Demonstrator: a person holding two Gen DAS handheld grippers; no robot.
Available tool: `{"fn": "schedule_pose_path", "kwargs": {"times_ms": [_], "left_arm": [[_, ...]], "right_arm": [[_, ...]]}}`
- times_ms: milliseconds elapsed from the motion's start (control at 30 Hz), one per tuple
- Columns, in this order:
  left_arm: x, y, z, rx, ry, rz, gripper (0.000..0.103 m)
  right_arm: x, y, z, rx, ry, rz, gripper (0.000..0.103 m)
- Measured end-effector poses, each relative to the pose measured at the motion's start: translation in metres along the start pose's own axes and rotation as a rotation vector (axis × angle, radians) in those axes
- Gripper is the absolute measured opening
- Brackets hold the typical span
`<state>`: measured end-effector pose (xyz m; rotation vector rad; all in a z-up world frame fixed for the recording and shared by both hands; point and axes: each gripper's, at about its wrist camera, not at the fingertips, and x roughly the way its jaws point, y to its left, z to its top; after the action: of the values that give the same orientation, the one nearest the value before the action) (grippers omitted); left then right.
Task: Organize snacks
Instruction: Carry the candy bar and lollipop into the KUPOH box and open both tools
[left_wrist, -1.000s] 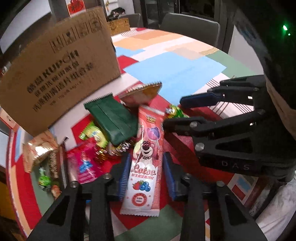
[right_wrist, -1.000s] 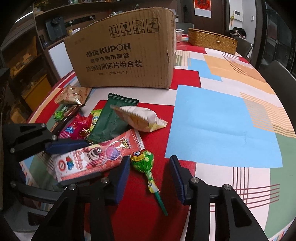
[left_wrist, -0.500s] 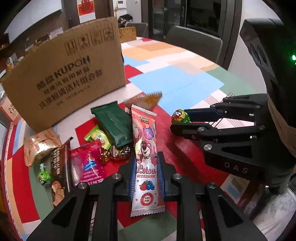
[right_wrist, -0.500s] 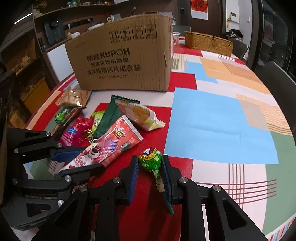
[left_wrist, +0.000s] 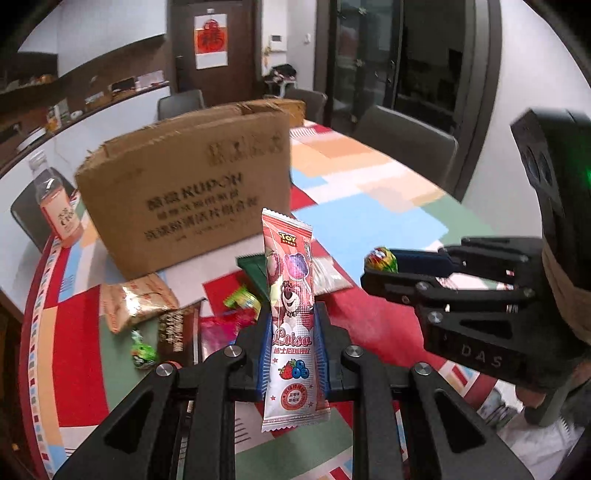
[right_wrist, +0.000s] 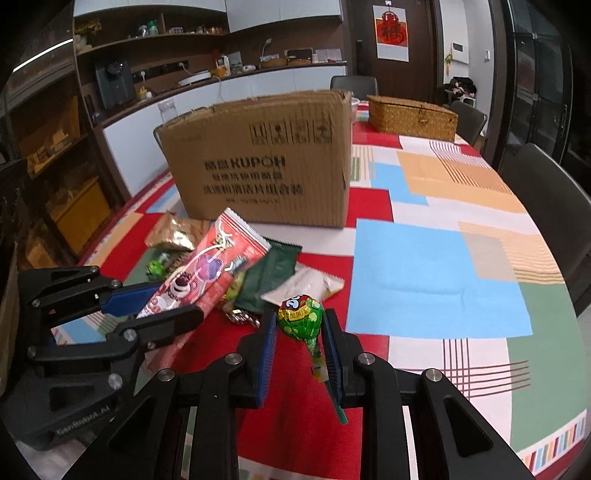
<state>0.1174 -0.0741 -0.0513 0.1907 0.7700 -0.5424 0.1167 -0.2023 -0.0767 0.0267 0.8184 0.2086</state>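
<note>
My left gripper (left_wrist: 291, 339) is shut on a long pink Lotso candy packet (left_wrist: 290, 295) and holds it upright above the table; the packet also shows in the right wrist view (right_wrist: 210, 269). My right gripper (right_wrist: 300, 332) is shut on a green lollipop (right_wrist: 300, 317), lifted off the cloth; the lollipop also shows in the left wrist view (left_wrist: 380, 258). A brown cardboard box (right_wrist: 258, 166) stands behind the snacks. A dark green packet (right_wrist: 269, 277), a white packet (right_wrist: 306, 284) and a gold packet (left_wrist: 136, 299) lie on the table.
Several small snacks lie left of centre on the patchwork tablecloth (right_wrist: 424, 273). A bottle (left_wrist: 55, 206) stands left of the box. A wicker basket (right_wrist: 410, 114) sits at the far end. Chairs stand around the table.
Both grippers closed on their snacks and lifted them: the left raised the pink packet upright, the right raised the lollipop off the cloth.
</note>
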Motion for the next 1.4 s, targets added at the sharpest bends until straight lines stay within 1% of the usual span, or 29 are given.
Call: {"fn": "schedule_pose_path", "kwargs": {"times_ms": [267, 433, 467, 567, 700, 800, 1067, 1133, 1267, 1400], "left_arm": [[-0.022, 0.021, 0.022, -0.042, -0.075, 0.039, 0.021], [-0.034, 0.036, 0.044, -0.049, -0.142, 0.088, 0.021], [-0.035, 0.038, 0.048, -0.05, -0.15, 0.093, 0.021], [-0.038, 0.045, 0.062, -0.047, -0.184, 0.118, 0.022], [-0.04, 0.056, 0.081, -0.04, -0.228, 0.154, 0.022], [-0.039, 0.067, 0.094, -0.042, -0.248, 0.179, 0.022], [-0.032, 0.099, 0.127, -0.073, -0.264, 0.194, 0.022], [-0.029, 0.107, 0.136, -0.076, -0.265, 0.194, 0.022], [-0.022, 0.118, 0.151, -0.071, -0.268, 0.229, 0.022], [-0.005, 0.133, 0.166, -0.068, -0.239, 0.257, 0.022]], "right_arm": [[-0.008, 0.012, 0.031, -0.006, -0.059, 0.021, 0.026], [-0.013, 0.016, 0.054, -0.007, -0.12, 0.027, 0.026], [-0.013, 0.016, 0.054, -0.007, -0.12, 0.027, 0.026], [-0.017, 0.018, 0.078, -0.019, -0.184, 0.027, 0.026], [-0.017, 0.019, 0.101, -0.029, -0.234, 0.029, 0.026], [-0.015, 0.018, 0.119, -0.031, -0.264, 0.025, 0.026], [0.001, 0.016, 0.17, -0.03, -0.323, 0.029, 0.026], [0.006, 0.017, 0.179, -0.033, -0.321, 0.034, 0.026], [0.019, 0.018, 0.198, -0.041, -0.319, 0.038, 0.026], [0.035, 0.019, 0.217, -0.045, -0.292, 0.024, 0.026]]}}
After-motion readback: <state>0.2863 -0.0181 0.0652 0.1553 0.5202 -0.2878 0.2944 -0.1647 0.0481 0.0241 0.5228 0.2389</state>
